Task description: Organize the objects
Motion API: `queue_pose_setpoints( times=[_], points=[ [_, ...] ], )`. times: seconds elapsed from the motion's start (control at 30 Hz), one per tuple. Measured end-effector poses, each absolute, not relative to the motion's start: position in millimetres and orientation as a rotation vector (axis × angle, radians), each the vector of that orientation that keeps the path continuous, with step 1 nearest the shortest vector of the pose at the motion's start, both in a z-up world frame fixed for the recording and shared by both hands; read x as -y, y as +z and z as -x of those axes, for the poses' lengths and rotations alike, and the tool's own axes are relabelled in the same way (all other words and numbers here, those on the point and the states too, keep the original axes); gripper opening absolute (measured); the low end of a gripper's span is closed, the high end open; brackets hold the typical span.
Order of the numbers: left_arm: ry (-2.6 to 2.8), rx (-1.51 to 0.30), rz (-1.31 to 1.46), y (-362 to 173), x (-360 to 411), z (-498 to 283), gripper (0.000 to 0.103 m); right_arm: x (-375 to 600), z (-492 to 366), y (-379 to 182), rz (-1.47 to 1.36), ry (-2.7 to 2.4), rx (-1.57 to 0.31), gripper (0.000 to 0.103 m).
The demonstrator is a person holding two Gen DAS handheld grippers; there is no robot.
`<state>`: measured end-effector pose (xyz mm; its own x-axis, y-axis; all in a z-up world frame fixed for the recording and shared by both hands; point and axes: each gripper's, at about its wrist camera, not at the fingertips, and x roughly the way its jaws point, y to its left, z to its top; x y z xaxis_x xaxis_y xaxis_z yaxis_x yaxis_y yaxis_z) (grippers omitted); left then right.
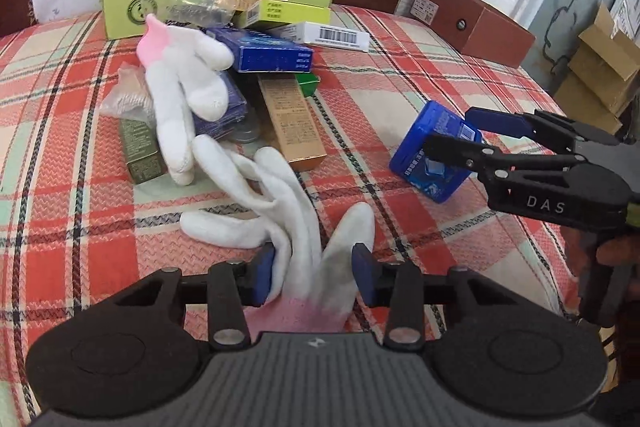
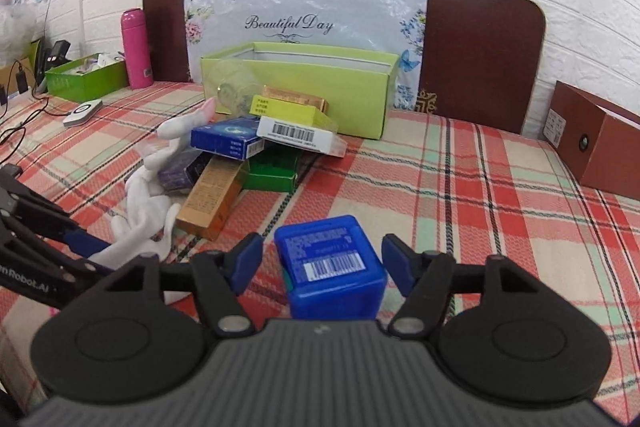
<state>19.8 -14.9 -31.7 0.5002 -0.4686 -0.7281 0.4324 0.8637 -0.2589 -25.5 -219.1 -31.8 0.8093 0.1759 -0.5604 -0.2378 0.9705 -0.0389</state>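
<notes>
A white glove with a pink cuff (image 1: 280, 203) lies on the plaid cloth, its cuff between the pads of my left gripper (image 1: 314, 273), which stands partly open around it. A second white glove (image 1: 180, 87) lies on a pile of small boxes (image 1: 276, 55). A blue plastic box (image 2: 330, 263) sits between the fingers of my right gripper (image 2: 322, 261), which is open with gaps on both sides. In the left wrist view the blue box (image 1: 434, 155) lies tilted with the right gripper (image 1: 452, 131) around it. An open lime-green box (image 2: 304, 87) stands behind the pile.
A brown cardboard box (image 2: 596, 143) sits at the right edge of the bed. A pillow (image 2: 304, 23) leans on the brown headboard (image 2: 480, 51). A pink bottle (image 2: 136, 47), a green tray (image 2: 84, 75) and cables are on the left.
</notes>
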Motion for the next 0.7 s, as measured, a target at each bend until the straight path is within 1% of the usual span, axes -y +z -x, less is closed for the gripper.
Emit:
queue_pose_setpoints(
  times=[0.07,0.1,0.13,0.17,0.2,0.23,0.4,0.47,0.5,0.53,0.57,0.6,0.63,0.7],
  points=[
    [-0.542,-0.893,0.061,-33,14,-21,0.053,220,23,-36,0.109,0.223,-0.595,0.073],
    [-0.547,-0.893,0.063,-33,15,-22,0.055,221,21,-39,0.106,0.214,-0.604,0.073],
    [-0.545,-0.891,0.058,-33,17,-22,0.055,221,20,-42,0.095,0.201,-0.62,0.073],
    [-0.546,-0.89,0.042,-32,21,-22,0.05,221,19,-44,0.081,0.2,-0.64,0.073],
    [-0.565,-0.891,0.023,-31,24,-22,0.039,220,20,-45,0.069,0.203,-0.649,0.072],
    [-0.59,-0.898,0.03,-31,24,-23,0.019,219,22,-45,0.064,0.209,-0.649,0.07],
    [-0.563,-0.907,0.058,-36,19,-26,0.019,213,23,-43,0.076,0.236,-0.65,0.068],
    [-0.575,-0.912,0.108,-37,15,-28,0.028,214,20,-44,0.068,0.231,-0.662,0.068],
    [-0.577,-0.913,0.127,-38,13,-28,0.029,215,19,-46,0.061,0.23,-0.671,0.066],
    [-0.577,-0.912,0.132,-38,13,-28,0.029,215,18,-47,0.058,0.233,-0.681,0.059],
    [-0.578,-0.91,0.125,-38,14,-28,0.029,213,17,-49,0.061,0.233,-0.69,0.054],
    [-0.584,-0.906,0.108,-37,16,-27,0.026,212,17,-49,0.062,0.23,-0.689,0.054],
    [-0.588,-0.904,0.094,-36,17,-27,0.01,211,18,-49,0.06,0.226,-0.689,0.054],
    [-0.597,-0.908,0.108,-35,13,-27,0.009,211,18,-46,0.04,0.233,-0.694,0.054]
  ],
)
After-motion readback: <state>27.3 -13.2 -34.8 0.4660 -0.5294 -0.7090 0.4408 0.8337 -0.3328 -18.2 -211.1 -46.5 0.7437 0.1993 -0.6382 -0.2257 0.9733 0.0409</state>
